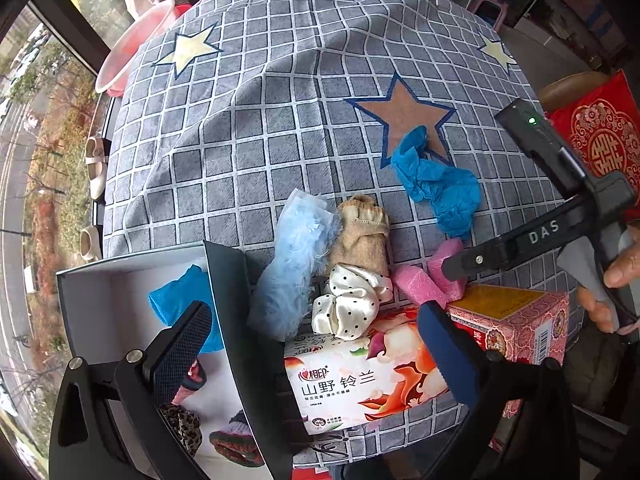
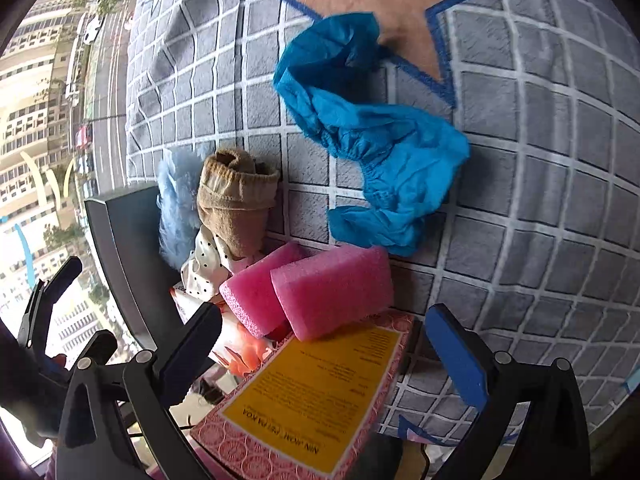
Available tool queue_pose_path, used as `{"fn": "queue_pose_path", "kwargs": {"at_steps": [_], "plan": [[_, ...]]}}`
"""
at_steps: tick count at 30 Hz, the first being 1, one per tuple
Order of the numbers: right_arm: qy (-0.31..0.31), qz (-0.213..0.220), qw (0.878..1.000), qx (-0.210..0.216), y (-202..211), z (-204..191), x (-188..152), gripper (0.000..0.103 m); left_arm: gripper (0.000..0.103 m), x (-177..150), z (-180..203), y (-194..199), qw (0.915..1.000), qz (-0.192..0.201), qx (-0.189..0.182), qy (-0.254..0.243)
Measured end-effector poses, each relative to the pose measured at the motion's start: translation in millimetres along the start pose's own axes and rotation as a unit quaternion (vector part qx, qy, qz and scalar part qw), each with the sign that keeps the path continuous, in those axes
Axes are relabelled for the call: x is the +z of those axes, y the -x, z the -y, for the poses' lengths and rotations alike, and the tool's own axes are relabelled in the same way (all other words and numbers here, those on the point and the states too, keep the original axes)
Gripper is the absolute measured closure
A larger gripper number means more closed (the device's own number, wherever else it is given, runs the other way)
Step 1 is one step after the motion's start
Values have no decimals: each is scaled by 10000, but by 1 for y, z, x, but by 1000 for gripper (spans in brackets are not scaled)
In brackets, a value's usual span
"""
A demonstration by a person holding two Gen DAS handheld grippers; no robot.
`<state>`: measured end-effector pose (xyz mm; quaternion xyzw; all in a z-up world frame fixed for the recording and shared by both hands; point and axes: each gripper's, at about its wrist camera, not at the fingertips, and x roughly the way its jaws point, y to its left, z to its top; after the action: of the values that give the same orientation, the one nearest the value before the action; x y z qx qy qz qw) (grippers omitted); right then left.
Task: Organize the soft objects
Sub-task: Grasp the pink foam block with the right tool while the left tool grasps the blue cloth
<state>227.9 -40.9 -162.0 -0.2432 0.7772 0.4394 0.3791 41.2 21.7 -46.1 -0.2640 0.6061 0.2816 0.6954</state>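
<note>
Soft objects: fluffy light-blue piece (image 1: 294,268), tan sock (image 1: 362,236), polka-dot scrunchie (image 1: 352,300), pink sponges (image 2: 308,290) and blue shoe cover (image 2: 372,128) lie on the checked cloth (image 1: 256,128), clustered just beside the open box (image 1: 100,292)

Box contents: one blue shoe cover (image 1: 180,296), a leopard-print item (image 1: 182,426) and knitted pieces (image 1: 236,438) already inside

Other items: tissue pack (image 1: 360,376) and patterned carton (image 2: 316,396) at the near edge

Left gripper (image 1: 312,356): jaws released, nothing between them, over the box wall and tissue pack

Right gripper (image 2: 324,354): jaws released, empty, above the carton and facing the pink sponges

Progress: judged partly done; several items boxed, at least five soft pieces left outside

Likely next pick: the sponges, nearest the right gripper
</note>
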Motion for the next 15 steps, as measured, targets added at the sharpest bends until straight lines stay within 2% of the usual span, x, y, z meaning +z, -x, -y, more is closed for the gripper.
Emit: {"fn": "queue_pose_path", "kwargs": {"at_steps": [3, 6, 9, 13, 15], "plan": [[231, -538, 9983, -61, -28, -2, 12, 0, 0, 0, -2, -2, 9999, -59, 57, 97], [295, -729, 9947, -657, -44, 4, 18, 0, 0, 4, 0, -2, 9999, -87, 91, 97], [210, -341, 9908, -1293, -38, 18, 14, 0, 0, 10, 6, -5, 9999, -104, 93, 38], [-266, 322, 9826, -1808, -9, 59, 5, 0, 0, 21, 15, -8, 9999, -113, 28, -36], [-696, 631, 9781, -1859, 11, 86, 2, 0, 0, 26, 21, -9, 9999, -109, 23, -125]]}}
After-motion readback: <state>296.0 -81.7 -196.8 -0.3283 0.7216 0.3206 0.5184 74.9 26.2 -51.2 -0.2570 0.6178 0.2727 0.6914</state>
